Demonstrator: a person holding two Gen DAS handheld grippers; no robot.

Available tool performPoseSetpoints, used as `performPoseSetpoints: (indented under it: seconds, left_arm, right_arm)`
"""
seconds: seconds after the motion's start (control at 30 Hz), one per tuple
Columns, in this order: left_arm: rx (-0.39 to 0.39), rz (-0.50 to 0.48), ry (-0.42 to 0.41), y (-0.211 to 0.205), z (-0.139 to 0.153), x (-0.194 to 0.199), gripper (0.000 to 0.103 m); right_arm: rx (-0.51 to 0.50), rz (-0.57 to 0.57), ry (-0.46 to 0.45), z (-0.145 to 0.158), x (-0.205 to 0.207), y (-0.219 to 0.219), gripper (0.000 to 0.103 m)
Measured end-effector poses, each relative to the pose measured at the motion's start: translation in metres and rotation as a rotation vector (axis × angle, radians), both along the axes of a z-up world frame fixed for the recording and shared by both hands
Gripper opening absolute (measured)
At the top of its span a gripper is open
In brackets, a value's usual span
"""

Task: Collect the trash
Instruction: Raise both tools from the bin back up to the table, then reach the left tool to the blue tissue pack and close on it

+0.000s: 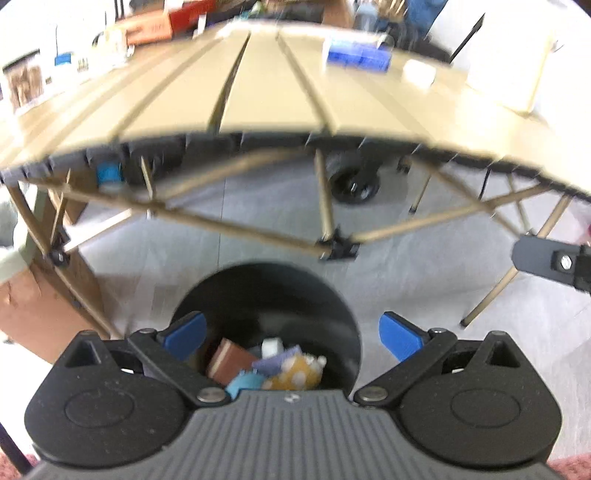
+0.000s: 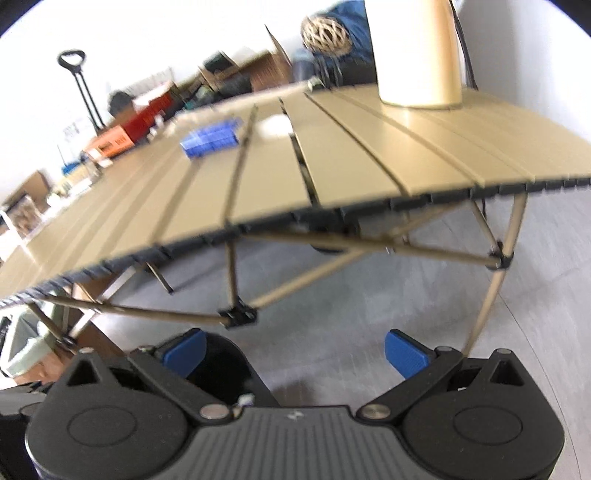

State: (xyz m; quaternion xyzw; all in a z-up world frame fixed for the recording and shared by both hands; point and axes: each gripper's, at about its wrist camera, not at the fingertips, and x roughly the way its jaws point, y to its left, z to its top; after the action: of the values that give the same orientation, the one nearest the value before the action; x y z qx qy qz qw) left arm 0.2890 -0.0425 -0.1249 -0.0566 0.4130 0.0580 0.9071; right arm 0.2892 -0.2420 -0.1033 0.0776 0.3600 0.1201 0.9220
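Note:
A black round trash bin (image 1: 266, 295) stands on the floor in front of the tan slatted table (image 1: 266, 96). Inside it lie a brown box (image 1: 231, 360), a yellow spotted scrap (image 1: 295, 374) and other bits. My left gripper (image 1: 291, 338) is open and empty right above the bin's mouth. My right gripper (image 2: 293, 352) is open and empty above the floor; the bin (image 2: 221, 365) sits under its left finger. On the table lie a blue packet (image 1: 360, 53) and a white piece (image 1: 419, 74); they also show in the right wrist view, the packet (image 2: 210, 138) and the white piece (image 2: 275, 125).
A tall white and tan cylinder (image 2: 417, 51) stands on the table's right end. Boxes and clutter (image 1: 147, 26) line the far side. The table's folding legs (image 1: 328, 206) cross above the grey floor. A cardboard box (image 1: 40, 306) stands left of the bin. The other gripper's finger (image 1: 546, 258) shows at right.

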Motion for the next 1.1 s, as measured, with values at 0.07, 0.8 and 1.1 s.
performPoseSetpoints:
  seconds: [0.07,0.8,1.1]
  left_arm:
    - [0.005,-0.019,-0.050,-0.005,0.013,-0.007,0.102]
    - [0.048,-0.038,-0.491,-0.036,0.134,0.021,0.103]
    - [0.085,-0.057,-0.502,-0.057,0.149,0.090,0.103]
  right_arm:
    - [0.031,0.004,-0.043,0.014,-0.005,-0.002,0.103]
    - [0.227,-0.082,-0.397,0.118,0.063,-0.046,0.103]
    - [0.193,-0.173,-0.411,0.124,0.135,-0.056,0.103]
